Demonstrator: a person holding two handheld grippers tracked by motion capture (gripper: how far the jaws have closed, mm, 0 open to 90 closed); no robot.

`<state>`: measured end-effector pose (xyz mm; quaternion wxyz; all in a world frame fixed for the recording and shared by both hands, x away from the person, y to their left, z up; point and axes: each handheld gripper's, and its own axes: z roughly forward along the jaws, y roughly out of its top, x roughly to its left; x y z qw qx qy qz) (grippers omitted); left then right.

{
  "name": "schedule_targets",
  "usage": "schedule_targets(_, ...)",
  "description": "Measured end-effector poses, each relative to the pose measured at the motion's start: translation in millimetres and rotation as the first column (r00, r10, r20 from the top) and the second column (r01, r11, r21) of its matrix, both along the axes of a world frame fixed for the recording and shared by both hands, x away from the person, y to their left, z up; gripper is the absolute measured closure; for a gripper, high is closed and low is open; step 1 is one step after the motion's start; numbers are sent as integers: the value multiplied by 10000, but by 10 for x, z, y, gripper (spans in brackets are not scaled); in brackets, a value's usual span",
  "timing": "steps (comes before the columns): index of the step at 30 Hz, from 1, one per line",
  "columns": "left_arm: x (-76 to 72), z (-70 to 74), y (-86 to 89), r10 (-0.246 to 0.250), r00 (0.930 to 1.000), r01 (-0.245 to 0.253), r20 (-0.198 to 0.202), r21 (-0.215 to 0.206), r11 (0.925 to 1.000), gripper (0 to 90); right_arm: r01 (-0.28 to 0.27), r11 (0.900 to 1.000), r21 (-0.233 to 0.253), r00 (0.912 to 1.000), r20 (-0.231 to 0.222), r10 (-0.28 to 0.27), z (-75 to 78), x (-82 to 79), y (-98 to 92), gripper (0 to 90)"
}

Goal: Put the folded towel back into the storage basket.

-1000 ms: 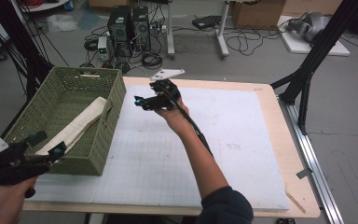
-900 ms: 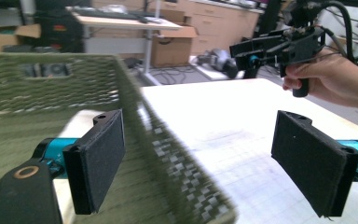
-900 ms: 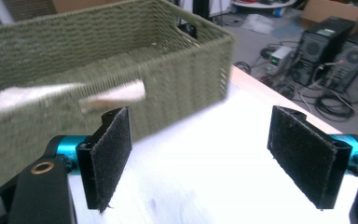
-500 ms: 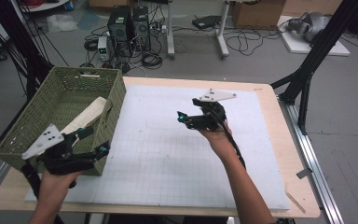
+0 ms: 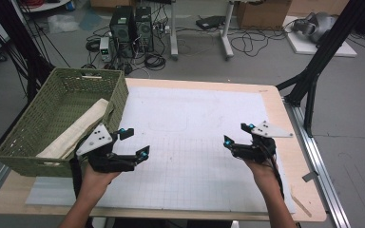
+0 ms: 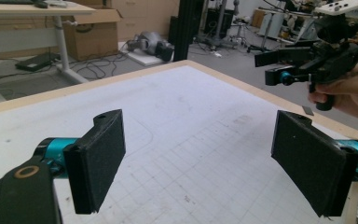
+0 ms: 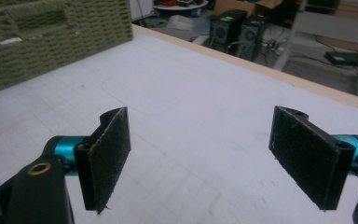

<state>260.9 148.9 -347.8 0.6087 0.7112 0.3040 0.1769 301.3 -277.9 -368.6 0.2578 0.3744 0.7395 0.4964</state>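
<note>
So going left to right: the green woven basket [image 5: 38,142] sits at the table's left edge with a rolled cream cloth [image 5: 73,133] lying diagonally inside it, leaning up toward the right wall. My guess is it's been stowed there to get it off the mat.

The left gripper [image 5: 134,142] hovers just beside the basket's right wall, jaws wide apart, nothing between them. The cloth is close behind and left of it, not touching.

The right gripper [image 5: 236,134] is well apart over the white grid mat [image 5: 190,156], also spread wide and empty, looks parked.
</note>
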Motion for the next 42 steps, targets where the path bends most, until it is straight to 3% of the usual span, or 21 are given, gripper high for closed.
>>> schedule_targets(7, 101, -164, -171, -369, 9993, 368, 37, 78, 9993, 179, 840, 9964, -137, 9965, 8, -840, -106, -281, -239, 185)
schedule_targets(9, 118, -226, -206, -477, 9989, 477, 15, 137, 9988, 179, 1049, 9934, -474, 9944, -112, -1055, -141, -341, -272, 183)
schedule_targets(13, 124, -341, -236, -652, 9979, 652, -8, 364, 9972, 179, 1285, 9916, -154, 9915, -176, -1288, -246, -439, -339, 183)
schedule_targets(16, 135, -427, -231, -644, 9978, 649, -131, 379, 9972, 179, 1298, 9913, -223, 9909, -323, -1305, -287, -482, -343, 183)
schedule_targets(23, 123, -536, -235, -539, 9982, 550, -260, 449, 9975, 182, 1292, 9912, -298, 9911, -287, -1301, -299, -516, -313, 183)
schedule_targets(32, 133, -549, -238, -492, 9985, 504, -254, 481, 9976, 183, 1172, 9917, -528, 9927, -219, -1185, -321, -494, -285, 183)
schedule_targets(42, 137, -560, -218, -400, 9988, 410, -267, 393, 9984, 183, 1176, 9919, -470, 9925, -272, -1190, -339, -484, -288, 183)
